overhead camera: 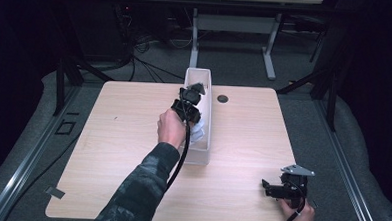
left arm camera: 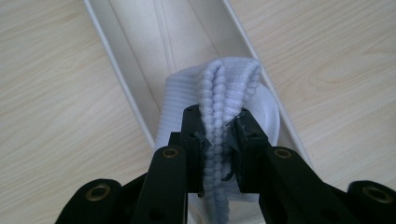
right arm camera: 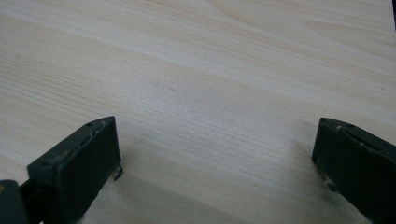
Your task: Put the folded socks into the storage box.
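Left tool (left arm camera: 219, 135) clamped on the folded white knitted cloth (left arm camera: 229, 88) over the long white plastic tray (left arm camera: 116, 60) — best lowered fully inside before letting go — right tool (right arm camera: 215, 154) idle, gaping wide above the pale wooden surface (right arm camera: 210, 70).

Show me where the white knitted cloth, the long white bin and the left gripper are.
white knitted cloth (left arm camera: 229, 88), left gripper view, its folded ribbed edge.
long white bin (overhead camera: 201, 155), high view, its near end wall.
left gripper (left arm camera: 219, 133), left gripper view, between its fingers.
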